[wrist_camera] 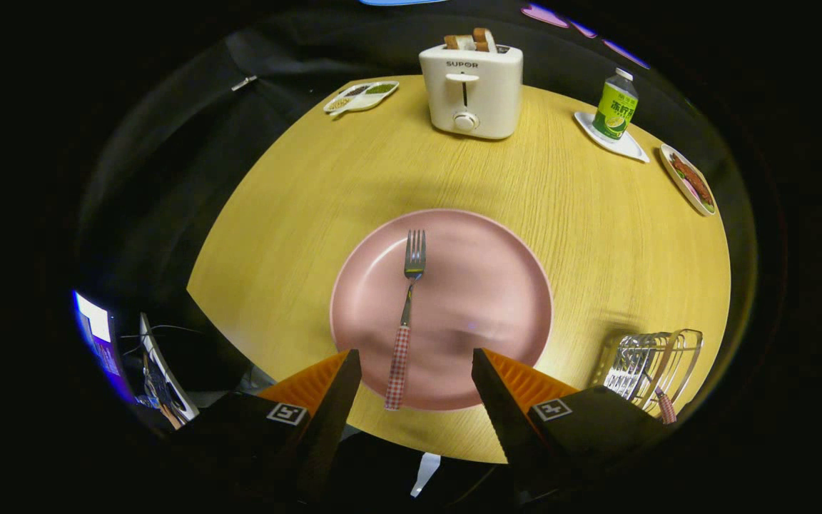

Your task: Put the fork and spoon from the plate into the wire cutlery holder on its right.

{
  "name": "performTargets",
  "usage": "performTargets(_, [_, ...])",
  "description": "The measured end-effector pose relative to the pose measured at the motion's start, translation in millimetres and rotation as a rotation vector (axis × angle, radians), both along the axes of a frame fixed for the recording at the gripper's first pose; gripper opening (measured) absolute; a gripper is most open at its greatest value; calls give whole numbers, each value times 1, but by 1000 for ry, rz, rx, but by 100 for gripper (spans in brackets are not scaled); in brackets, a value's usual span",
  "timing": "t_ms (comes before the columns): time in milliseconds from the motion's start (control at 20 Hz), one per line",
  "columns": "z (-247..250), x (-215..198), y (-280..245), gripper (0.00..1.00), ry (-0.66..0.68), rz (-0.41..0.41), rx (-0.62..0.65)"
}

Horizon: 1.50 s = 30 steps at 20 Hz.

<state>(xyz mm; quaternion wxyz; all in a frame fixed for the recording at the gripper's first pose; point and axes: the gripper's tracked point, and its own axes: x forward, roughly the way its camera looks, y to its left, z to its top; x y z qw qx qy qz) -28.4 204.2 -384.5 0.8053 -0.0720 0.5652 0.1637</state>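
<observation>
1. Your gripper (417, 360) has its fingers spread wide, holding nothing, above the near rim of the pink plate (496, 285).
2. One fork (407, 314) lies on the plate, its checked handle between the fingers.
3. The wire cutlery holder (650, 368) stands right of the plate near the bench (297, 214) edge, one checked handle (665, 407) inside.
4. Bare bench lies between plate and toaster (472, 89).

SUPOR on toaster (471, 89) front; bottle (615, 107) label unreadable.

My gripper (416, 364) above the plate (496, 285)

My fingers stand apart; the fork (406, 314) lies between them, untouched.
</observation>
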Motion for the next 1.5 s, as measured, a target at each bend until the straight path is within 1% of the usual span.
performTargets(50, [-7, 0, 1, 97, 10, 3, -14])
performTargets(100, [-13, -2, 2, 91, 23, 8, -22])
performTargets(250, [-29, -5, 5, 91, 61, 14, -44])
performTargets(350, [-36, -6, 7, 86, 88, 6, -49])
performTargets(400, [-38, -6, 8, 80, 101, 3, -47])
performTargets(450, [-40, -7, 10, 79, 112, 5, -44])
performTargets(550, [-44, -7, 11, 68, 124, 10, -51])
performTargets(600, [-46, -9, 11, 55, 134, 10, -53])
performTargets(650, [-47, -9, 12, 51, 144, 10, -51])
performTargets(700, [-48, -10, 13, 41, 153, 7, -44])
performTargets(750, [-51, -10, 14, 35, 154, 5, -44])
performTargets(800, [-51, -9, 12, 25, 152, -3, -47])
performTargets(850, [-52, -7, 12, 20, 148, -6, -47])
performTargets(950, [-51, -7, 12, 16, 150, -22, -14])
performTargets(1050, [-47, -9, 9, 12, 161, -12, 4])
performTargets(1250, [-18, -15, -10, 12, 149, -7, 25])
performTargets(1500, [38, -24, -52, 12, 104, 37, 0])
